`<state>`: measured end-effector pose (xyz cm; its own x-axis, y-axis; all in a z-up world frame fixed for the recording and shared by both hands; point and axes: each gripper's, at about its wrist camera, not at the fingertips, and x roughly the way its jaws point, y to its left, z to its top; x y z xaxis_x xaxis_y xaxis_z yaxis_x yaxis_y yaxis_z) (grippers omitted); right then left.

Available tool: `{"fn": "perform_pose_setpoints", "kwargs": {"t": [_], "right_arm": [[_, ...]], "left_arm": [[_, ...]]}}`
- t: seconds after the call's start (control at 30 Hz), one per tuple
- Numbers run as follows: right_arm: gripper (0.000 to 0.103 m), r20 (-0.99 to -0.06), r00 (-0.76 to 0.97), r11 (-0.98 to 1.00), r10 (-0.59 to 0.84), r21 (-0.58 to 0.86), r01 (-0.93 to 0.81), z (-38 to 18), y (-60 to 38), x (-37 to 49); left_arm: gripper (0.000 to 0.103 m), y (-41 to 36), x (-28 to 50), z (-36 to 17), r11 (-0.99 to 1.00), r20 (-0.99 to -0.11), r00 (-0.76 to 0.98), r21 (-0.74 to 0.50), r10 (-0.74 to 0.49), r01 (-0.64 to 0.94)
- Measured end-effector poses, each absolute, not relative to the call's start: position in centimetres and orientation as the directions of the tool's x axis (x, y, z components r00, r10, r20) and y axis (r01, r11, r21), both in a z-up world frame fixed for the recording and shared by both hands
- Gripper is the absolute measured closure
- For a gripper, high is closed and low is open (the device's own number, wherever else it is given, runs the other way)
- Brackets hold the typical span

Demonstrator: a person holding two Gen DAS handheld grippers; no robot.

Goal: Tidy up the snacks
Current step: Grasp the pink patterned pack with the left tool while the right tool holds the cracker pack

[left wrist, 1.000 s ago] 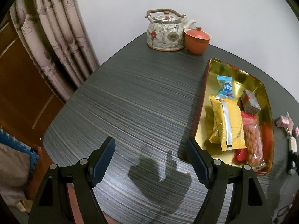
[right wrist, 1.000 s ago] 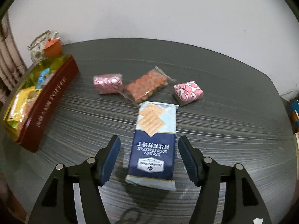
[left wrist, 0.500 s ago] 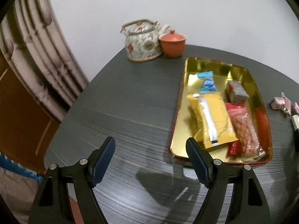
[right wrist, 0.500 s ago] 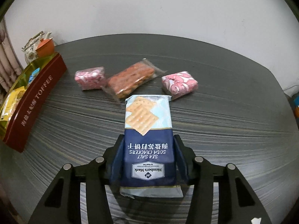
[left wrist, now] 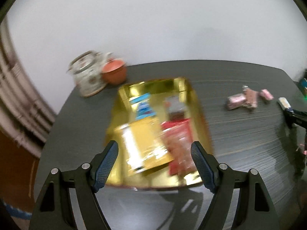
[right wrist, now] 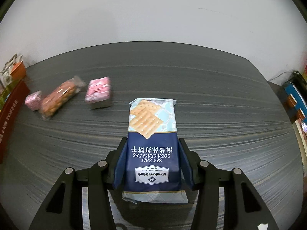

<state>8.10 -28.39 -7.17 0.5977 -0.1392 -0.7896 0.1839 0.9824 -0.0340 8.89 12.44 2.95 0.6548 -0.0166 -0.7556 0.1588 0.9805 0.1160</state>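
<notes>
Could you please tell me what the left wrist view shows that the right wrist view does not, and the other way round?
Only the left wrist view shows the inside of the gold tray, with a yellow packet and a red packet in it, and the left gripper, open above it. Only the right wrist view shows the right gripper shut on the soda cracker pack, label readable. Both show the dark table, the teapot and the pink wrapped snacks.
</notes>
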Motion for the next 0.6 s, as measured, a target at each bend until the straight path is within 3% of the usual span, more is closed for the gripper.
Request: {"fn": "perform_pose_setpoints", "kwargs": {"t": [0.33,0.6], "right_arm": [[0.055,-0.777,0.615,0.980,-0.134,-0.010,0.201,-7.2,-32.8,8.4],[0.054,-0.777,0.614,0.979,-0.138,-0.015,0.201,-7.3,-32.8,8.4]], "left_arm": [[0.025,2.9,12.9,2.4,0.904,-0.760,0.633,0.155,-0.149,0.399],[0.025,-2.0,16.5,-0.1,0.834,-0.804,0.568,0.185,-0.175,0.520]]}}
